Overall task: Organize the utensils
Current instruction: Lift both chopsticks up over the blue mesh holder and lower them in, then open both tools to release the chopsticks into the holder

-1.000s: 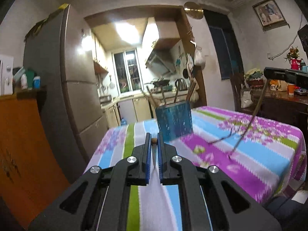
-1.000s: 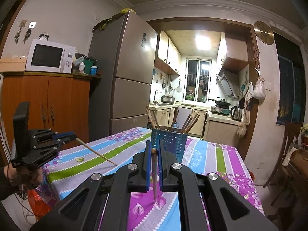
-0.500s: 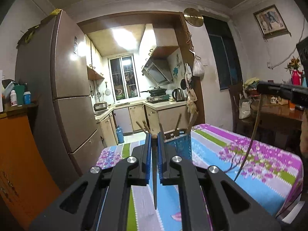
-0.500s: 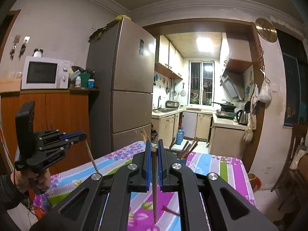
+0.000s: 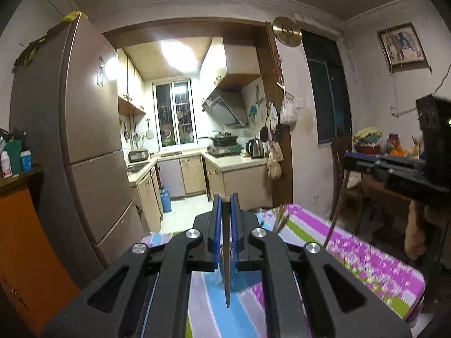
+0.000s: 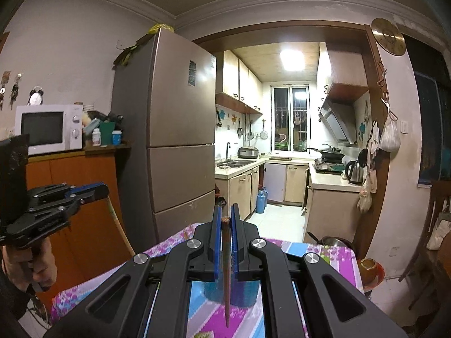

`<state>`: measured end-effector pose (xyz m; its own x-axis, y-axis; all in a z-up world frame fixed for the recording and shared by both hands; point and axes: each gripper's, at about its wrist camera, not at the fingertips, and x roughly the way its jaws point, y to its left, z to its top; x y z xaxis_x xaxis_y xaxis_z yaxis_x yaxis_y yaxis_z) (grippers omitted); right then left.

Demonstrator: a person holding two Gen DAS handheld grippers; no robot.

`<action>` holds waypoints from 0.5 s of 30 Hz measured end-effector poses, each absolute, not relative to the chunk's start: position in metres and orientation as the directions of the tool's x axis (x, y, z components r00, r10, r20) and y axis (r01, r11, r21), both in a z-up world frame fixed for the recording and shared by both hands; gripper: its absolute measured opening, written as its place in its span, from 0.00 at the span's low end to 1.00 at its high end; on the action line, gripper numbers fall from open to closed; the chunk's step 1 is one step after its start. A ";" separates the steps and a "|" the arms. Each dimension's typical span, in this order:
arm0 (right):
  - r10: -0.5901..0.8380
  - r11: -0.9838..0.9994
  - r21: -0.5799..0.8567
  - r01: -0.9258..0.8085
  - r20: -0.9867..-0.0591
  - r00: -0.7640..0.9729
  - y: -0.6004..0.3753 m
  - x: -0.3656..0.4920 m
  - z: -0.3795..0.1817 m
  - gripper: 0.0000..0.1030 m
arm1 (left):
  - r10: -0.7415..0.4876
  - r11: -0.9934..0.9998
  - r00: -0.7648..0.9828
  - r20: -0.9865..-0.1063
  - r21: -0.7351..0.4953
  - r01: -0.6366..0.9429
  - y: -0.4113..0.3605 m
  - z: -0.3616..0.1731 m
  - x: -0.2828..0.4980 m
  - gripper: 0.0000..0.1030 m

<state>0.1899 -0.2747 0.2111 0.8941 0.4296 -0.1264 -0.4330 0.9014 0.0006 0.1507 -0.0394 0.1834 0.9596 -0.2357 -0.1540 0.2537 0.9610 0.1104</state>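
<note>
Left gripper [image 5: 225, 197] clamped on a wooden chopstick [image 5: 226, 267], top end poking just above the blue pads, the rest hanging down with its tip pointing at the worktop [image 5: 366, 264]. Right gripper [image 6: 224, 214] same deal: closed tight on another chopstick [image 6: 226, 270], held about vertical, pointed end down over the floral striped cloth. Both grippers sit well above the worktop, aimed roughly level toward the kitchen doorway. Blue utensil holder [image 6: 242, 293] stands on the worktop directly below and ahead of the right gripper, mostly hidden behind its frame; in the left wrist view only a blue patch of it and a few stick ends [image 5: 280, 221] rising out of it show beside the gripper body. Each view catches the other gripper off to the side with its stick dangling. A hand [image 6: 31, 264] grips the left unit's handle. Fridge [image 6: 174, 129] and microwave [image 6: 48, 129] behind.
</note>
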 end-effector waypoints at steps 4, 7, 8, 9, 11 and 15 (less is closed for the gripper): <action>0.426 0.904 0.008 -0.428 -0.112 0.898 -0.274 0.210 0.236 0.07 | -0.243 0.965 0.962 -0.127 0.070 0.253 -0.038 0.211 0.165 0.05; 0.424 0.905 0.004 -0.425 -0.095 0.901 -0.272 0.224 0.256 0.07 | -0.244 0.967 0.963 -0.110 0.047 0.250 -0.039 0.230 0.179 0.05; 0.421 0.906 0.000 -0.423 -0.088 0.903 -0.271 0.229 0.263 0.07 | -0.242 0.968 0.965 -0.104 0.043 0.247 -0.040 0.235 0.185 0.05; 0.420 0.907 0.000 -0.422 -0.083 0.904 -0.271 0.233 0.268 0.07 | -0.240 0.969 0.966 -0.099 0.042 0.245 -0.041 0.237 0.188 0.05; 0.415 0.909 -0.001 -0.416 -0.069 0.907 -0.272 0.245 0.280 0.07 | -0.235 0.970 0.968 -0.088 0.037 0.239 -0.044 0.243 0.200 0.05; 0.411 0.911 0.000 -0.411 -0.057 0.910 -0.271 0.267 0.293 0.07 | -0.223 0.973 0.972 -0.075 0.034 0.226 -0.049 0.247 0.222 0.05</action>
<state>0.2667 -0.2715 0.2925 0.9100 0.4107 -0.0571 -0.4114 0.9114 -0.0002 0.2220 -0.0493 0.2470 0.9718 -0.2234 -0.0749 0.2264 0.9734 0.0344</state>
